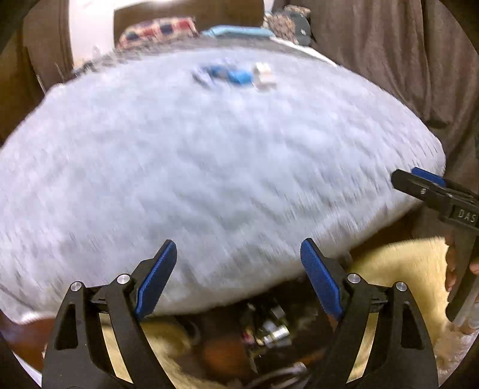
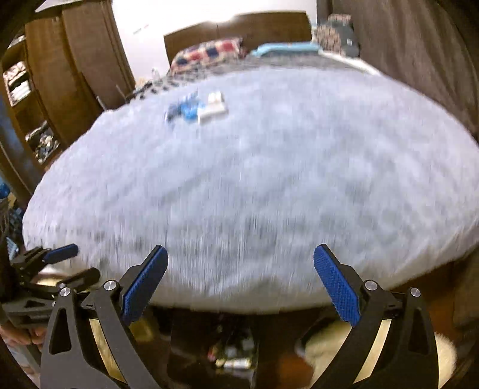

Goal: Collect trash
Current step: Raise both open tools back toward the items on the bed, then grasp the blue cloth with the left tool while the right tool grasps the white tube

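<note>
The trash I am after, a small cluster of blue wrappers [image 1: 229, 74] with a white piece [image 1: 264, 76] touching their right side, lies on the far part of the bed [image 1: 209, 164], well apart from both my tools. Blur keeps me from telling what the pieces are. The bed's pale grey fuzzy cover fills most of both views. Beyond the cluster sit a checked pillow [image 2: 209, 54] and a light blue folded cloth [image 2: 284, 48] against a brown headboard [image 2: 263, 24].

My left hand-held gripper [image 1: 238, 254] hangs over the near edge of the bed, its 2 blue pads spread wide with nothing between them. My right hand-held gripper [image 2: 241, 260] is spread wide too, and empty. Below the bed's edge I see a cream fluffy rug [image 1: 404, 263] and a dark bin [image 1: 269, 329] of mixed scraps. A brown curtain [image 1: 389, 59] hangs at the right, wooden shelves [image 2: 45, 104] at the left.
</note>
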A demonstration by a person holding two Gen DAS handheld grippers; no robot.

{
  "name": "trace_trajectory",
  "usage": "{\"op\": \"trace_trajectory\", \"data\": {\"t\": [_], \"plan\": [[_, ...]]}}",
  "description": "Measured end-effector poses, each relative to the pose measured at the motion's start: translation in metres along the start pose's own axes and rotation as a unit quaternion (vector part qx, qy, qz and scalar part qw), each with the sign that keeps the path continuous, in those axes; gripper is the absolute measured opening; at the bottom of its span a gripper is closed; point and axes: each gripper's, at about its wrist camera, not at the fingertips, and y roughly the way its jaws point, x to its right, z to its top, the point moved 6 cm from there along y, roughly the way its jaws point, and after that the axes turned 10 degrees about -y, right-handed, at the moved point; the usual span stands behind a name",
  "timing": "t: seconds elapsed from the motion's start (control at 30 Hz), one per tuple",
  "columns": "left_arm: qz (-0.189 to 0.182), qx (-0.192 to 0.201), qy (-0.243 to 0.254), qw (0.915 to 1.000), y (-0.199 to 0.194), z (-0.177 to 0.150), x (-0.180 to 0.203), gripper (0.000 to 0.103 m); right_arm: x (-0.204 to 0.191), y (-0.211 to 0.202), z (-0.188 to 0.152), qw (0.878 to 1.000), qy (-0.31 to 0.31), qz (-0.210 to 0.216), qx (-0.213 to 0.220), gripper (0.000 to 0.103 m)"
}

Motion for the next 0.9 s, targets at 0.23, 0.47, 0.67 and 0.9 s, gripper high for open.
{"op": "trace_trajectory", "data": {"t": [0.23,0.47,0.67,0.9], "plan": [[0.023,0.024,-0.012,0.9994,0.011,0.066,-0.022,0.08,0.007,0.032,0.065,1.0,-0.012,0.002,0.018,0.098],[0.037,0.013,-0.028,0.9988,0.048,0.11,-0.044,0.08,0.0,0.079,0.108,0.999,-0.033,0.01,0.007,0.098],[0.046,0.006,-0.028,0.9985,0.073,0.132,-0.05,0.08,-0.01,0.135,0.143,0.999,-0.052,0.005,-0.01,0.095],[0.057,0.001,-0.024,0.9981,0.096,0.153,-0.057,0.08,-0.021,0.18,0.154,0.996,-0.064,0.026,-0.052,0.079]]}}
